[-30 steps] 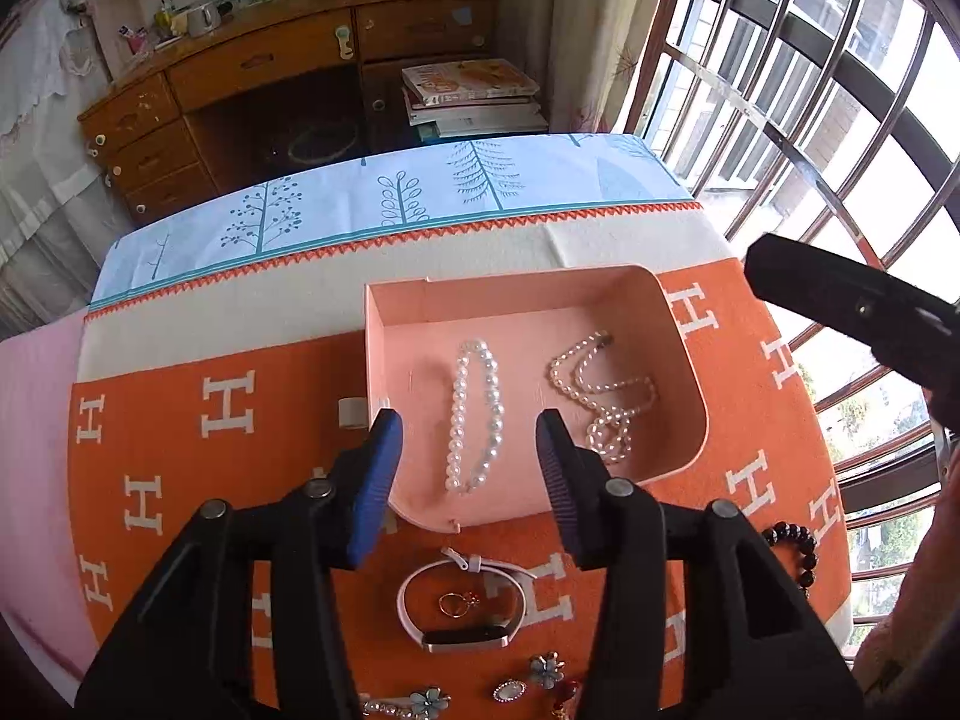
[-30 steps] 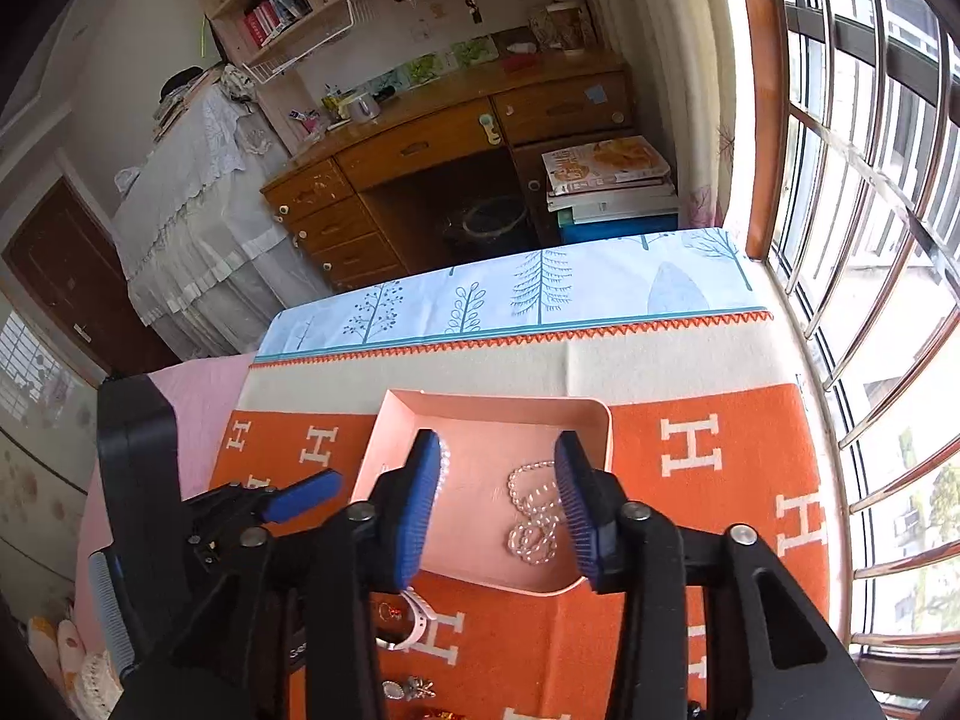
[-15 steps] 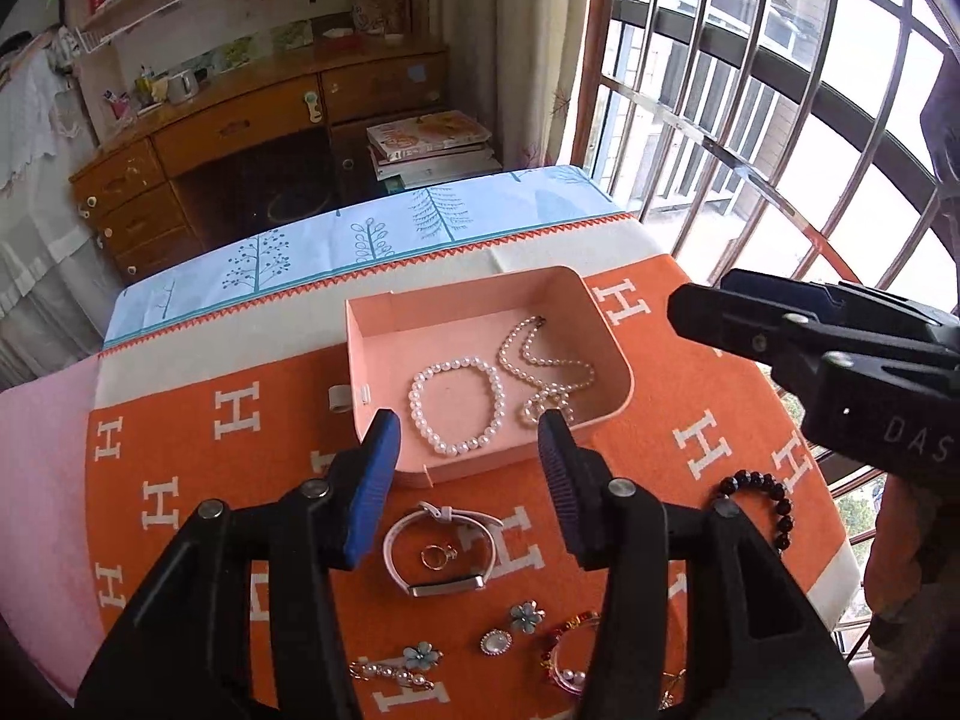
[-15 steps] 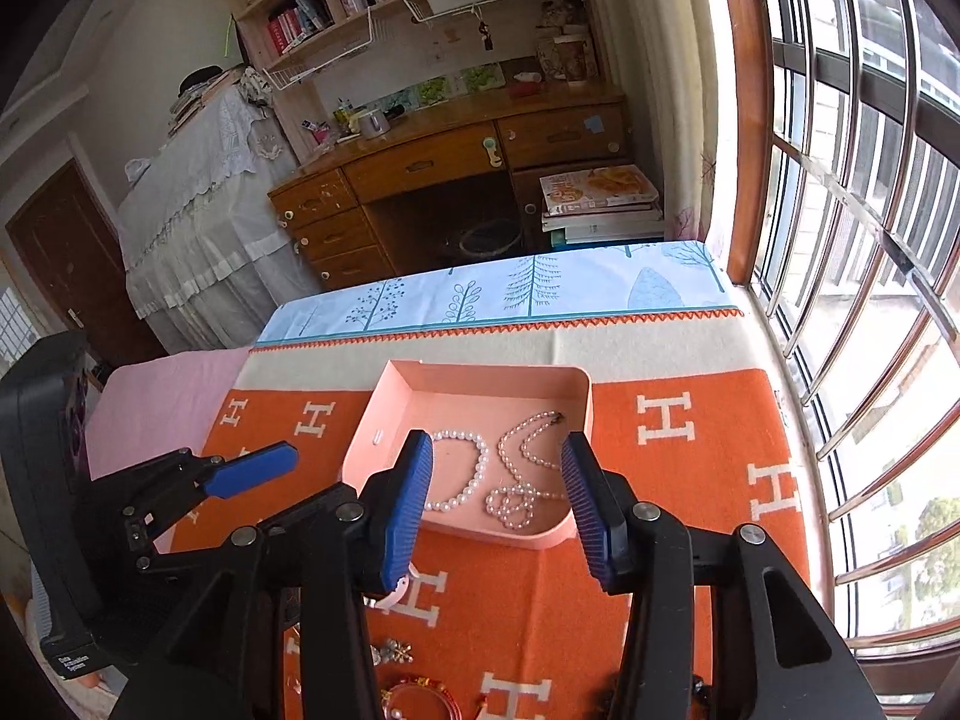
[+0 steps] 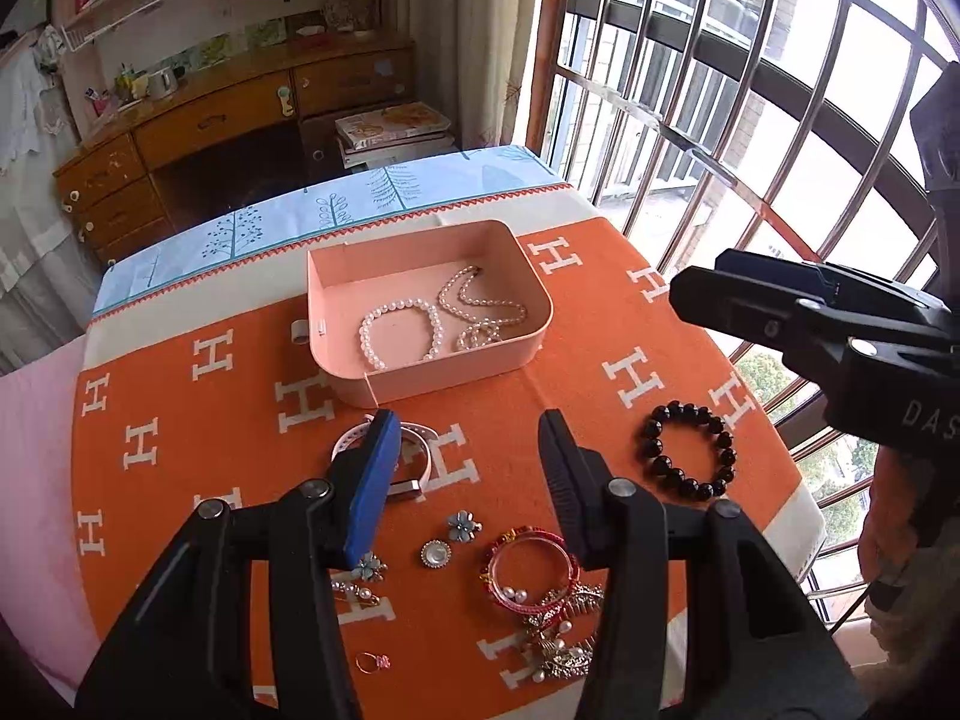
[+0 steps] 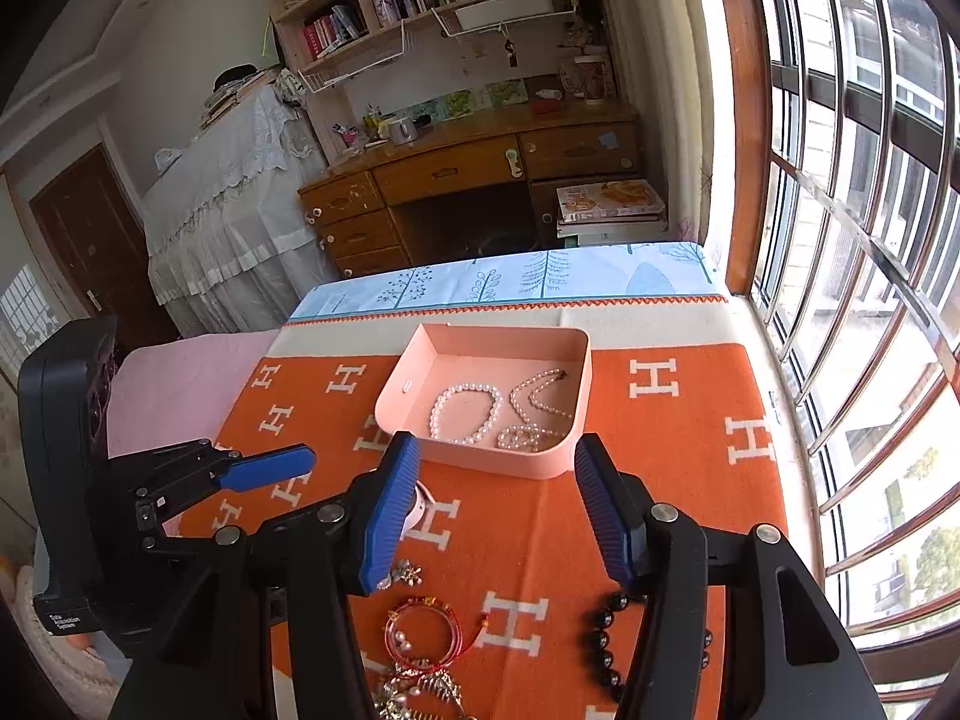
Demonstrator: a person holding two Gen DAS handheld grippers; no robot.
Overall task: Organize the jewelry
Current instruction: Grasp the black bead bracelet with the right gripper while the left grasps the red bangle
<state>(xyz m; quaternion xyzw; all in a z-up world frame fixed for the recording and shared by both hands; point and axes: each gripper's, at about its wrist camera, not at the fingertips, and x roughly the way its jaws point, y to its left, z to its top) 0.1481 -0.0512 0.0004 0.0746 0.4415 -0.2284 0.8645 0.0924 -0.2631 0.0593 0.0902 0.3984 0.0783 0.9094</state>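
**With two pearl pieces boxed, both grippers hang empty over the loose jewelry**

Left wrist view: pink box at 12 o'clock holds the pearl bracelet and pearl necklace, so it's the collection bin. Left gripper is angled down, jaws spread, nothing between them. Black bead bracelet at 3 o'clock.

Right wrist view: right gripper is angled down, jaws opening and empty; red bangle at 6 o'clock.
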